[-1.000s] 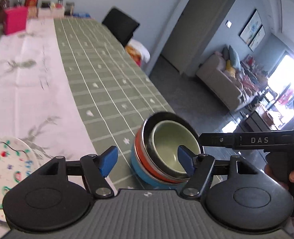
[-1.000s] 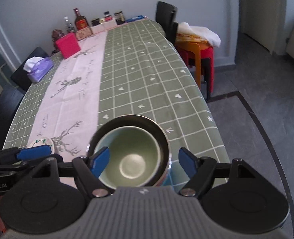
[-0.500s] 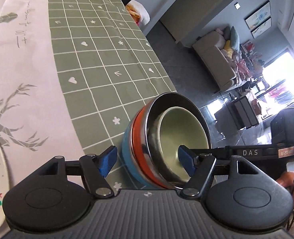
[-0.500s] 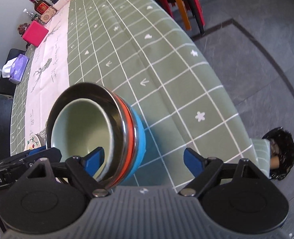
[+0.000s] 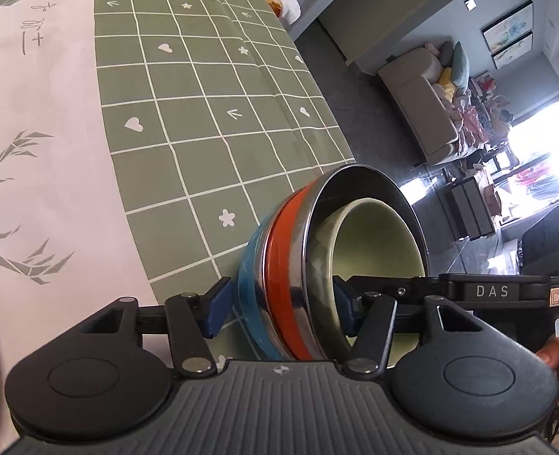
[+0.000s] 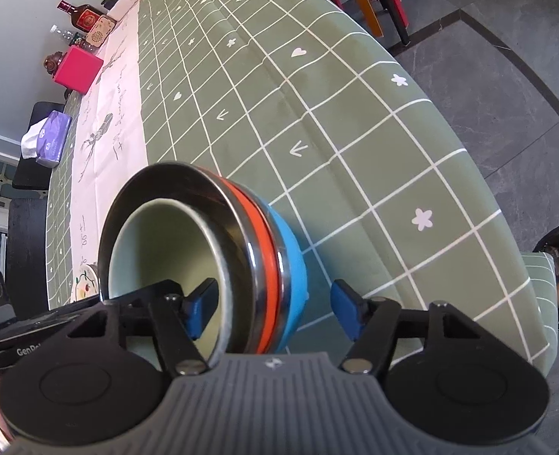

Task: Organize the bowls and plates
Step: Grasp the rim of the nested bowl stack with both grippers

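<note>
Bowls sit nested in one stack near the table edge: a pale green bowl inside a steel one, over an orange band and a blue base. Both grippers straddle the stack's wall from opposite sides, one finger inside the green bowl and one outside by the blue base, which looks like a two-handed grip meant to move the whole stack at once without letting it split.

Jaws of the left gripper are closing at middling width; its outer pad seems to meet the blue wall, but whether the inner pad presses is hard to tell. Jaws of the right gripper are closing too, and a clear gap remains between its outer pad and the blue base, so nothing is clamped there yet.

Only the left view shows the sofa and bright window beyond the table edge, plus the right gripper's arm reaching into the bowl. Only the right view shows the far end of the table: a bottle, a pink box, a tissue pack, and a patterned plate behind the stack.
</note>
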`<state>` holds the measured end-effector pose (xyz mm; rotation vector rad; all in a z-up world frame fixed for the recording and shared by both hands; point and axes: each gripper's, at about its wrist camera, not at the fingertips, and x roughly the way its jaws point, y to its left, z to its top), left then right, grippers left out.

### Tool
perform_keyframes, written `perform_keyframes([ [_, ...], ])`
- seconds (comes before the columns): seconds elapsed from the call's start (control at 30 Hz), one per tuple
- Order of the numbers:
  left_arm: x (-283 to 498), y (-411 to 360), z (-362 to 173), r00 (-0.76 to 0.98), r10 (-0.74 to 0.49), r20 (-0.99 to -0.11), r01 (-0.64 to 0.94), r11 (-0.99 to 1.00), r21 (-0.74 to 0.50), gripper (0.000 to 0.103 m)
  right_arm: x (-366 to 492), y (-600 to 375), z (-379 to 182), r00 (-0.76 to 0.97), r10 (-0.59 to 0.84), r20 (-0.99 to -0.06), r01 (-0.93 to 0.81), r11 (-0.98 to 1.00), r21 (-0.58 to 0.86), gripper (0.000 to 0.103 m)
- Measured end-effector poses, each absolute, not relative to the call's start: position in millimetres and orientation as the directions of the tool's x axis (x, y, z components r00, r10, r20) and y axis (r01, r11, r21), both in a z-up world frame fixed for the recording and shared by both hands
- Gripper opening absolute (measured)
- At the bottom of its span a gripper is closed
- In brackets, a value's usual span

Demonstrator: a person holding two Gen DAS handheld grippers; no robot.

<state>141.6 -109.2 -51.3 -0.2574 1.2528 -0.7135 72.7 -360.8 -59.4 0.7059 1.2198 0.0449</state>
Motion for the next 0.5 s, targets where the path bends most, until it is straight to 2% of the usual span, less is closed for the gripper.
perform_keyframes([
  [0.17, 139.3, -118.9, -45.4, 0.129, -0.576, -0.807, 0.378, 0.781, -0.497, 0.055, 77.1, -360.2, -59.9, 0.356, 0.402, -0.844, 0.314, 0.799, 0.513, 0.057],
  [0.27, 136.6, -120.9, -47.0, 0.132, -0.568, -0.813, 0.374, 0.788, -0.490, 0.056, 78.0, -360.7, -61.8, 0.357, 0.415, -0.837, 0.315, 0.790, 0.526, 0.055],
  [0.37, 133.3, -119.5, -46.6, 0.145, -0.566, -0.812, 0.365, 0.793, -0.487, 0.056, 78.0, -361.5, -63.2, 0.363, 0.432, -0.825, 0.318, 0.775, 0.546, 0.049],
  [0.5, 131.0, -120.5, -44.6, 0.156, -0.559, -0.814, 0.356, 0.801, -0.482, 0.056, 76.9, -362.1, -63.7, 0.372, 0.432, -0.822, 0.332, 0.764, 0.552, 0.047],
])
